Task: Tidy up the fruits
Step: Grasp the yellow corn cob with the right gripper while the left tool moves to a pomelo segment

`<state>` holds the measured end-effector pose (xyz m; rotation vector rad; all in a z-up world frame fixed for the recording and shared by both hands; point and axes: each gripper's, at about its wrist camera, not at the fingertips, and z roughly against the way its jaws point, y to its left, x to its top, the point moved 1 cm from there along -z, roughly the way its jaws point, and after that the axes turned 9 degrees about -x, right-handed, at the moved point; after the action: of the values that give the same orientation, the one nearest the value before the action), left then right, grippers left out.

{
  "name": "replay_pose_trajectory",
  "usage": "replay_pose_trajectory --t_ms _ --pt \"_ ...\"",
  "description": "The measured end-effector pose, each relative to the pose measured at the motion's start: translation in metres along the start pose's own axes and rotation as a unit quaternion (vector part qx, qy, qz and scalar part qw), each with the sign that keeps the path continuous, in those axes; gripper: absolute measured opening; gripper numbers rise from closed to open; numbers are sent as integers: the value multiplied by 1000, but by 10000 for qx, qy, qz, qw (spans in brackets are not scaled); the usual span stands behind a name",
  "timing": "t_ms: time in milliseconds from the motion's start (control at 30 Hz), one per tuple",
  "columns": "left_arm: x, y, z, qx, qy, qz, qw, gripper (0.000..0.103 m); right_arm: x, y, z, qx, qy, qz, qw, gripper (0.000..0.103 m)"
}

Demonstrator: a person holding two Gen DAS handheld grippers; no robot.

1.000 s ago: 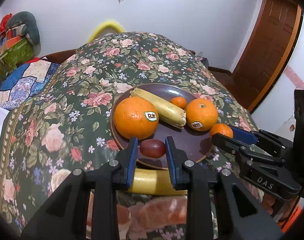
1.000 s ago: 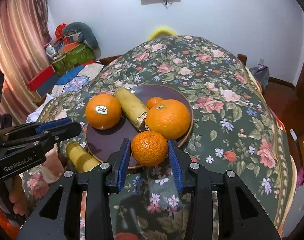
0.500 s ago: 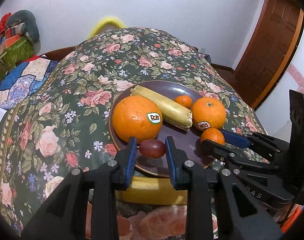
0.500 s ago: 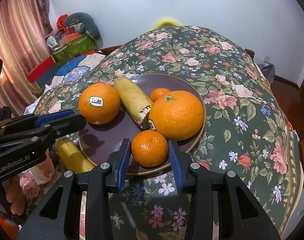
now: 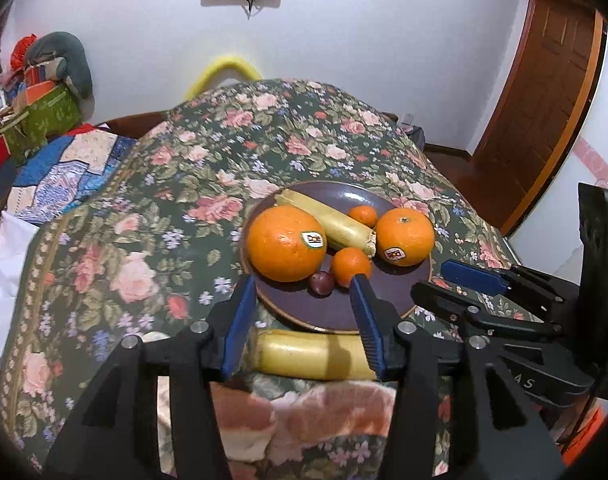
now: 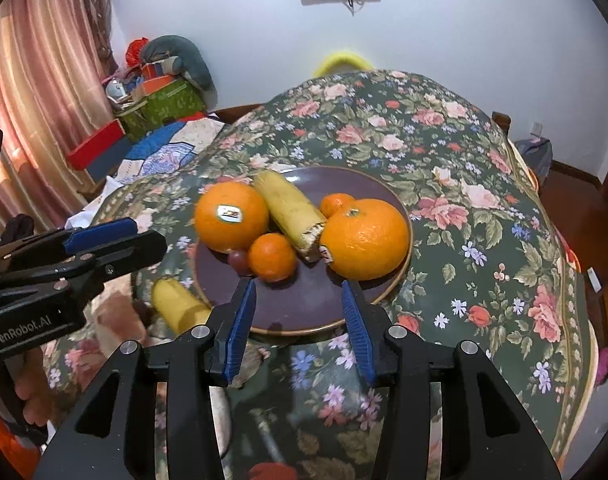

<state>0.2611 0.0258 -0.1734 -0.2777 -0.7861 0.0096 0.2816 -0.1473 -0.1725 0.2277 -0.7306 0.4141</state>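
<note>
Over on the left, the left gripper (image 5: 302,280) hangs at the near rim of the dark plate (image 5: 383,300) with its blue pads spread; its jaws have just been opening and nothing is pinched between them, the dark grape (image 5: 321,283) sitting free on the plate just beyond the tips. Below that gripper, a yellow banana (image 5: 315,354) lies off the plate on the floral tablecloth (image 5: 144,216), tight against the rim. Moving across the plate: the big orange with the sticker (image 5: 286,243) on the left, the grape tucked at its foot, a small mandarin (image 5: 350,266) touching the grape, a peeled banana piece (image 5: 331,224) lying slantwise behind, a tiny mandarin (image 5: 363,216) at the back, and a second big orange (image 5: 404,236) on the right side. On the right, the right gripper (image 6: 298,282) has just been opening too; its jaws stand apart at the near rim, empty, with the small mandarin (image 6: 272,257) resting on the plate just past the tips.
</note>
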Motion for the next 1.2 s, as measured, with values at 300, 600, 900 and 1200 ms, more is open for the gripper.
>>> replay_pose_trajectory --t_ms 300,600,900,1200 --pt "-12 35 15 471 128 32 9988 50 -10 18 8 38 -32 155 9999 45" --pt "-31 61 -20 555 751 130 9955 50 -16 16 -4 82 72 63 9999 45" --pt "-33 51 -35 861 907 -219 9919 58 -26 8 -15 228 269 -3 9994 45" --pt "-33 11 -47 212 1079 -473 9928 58 -33 5 -12 416 339 103 9985 49"
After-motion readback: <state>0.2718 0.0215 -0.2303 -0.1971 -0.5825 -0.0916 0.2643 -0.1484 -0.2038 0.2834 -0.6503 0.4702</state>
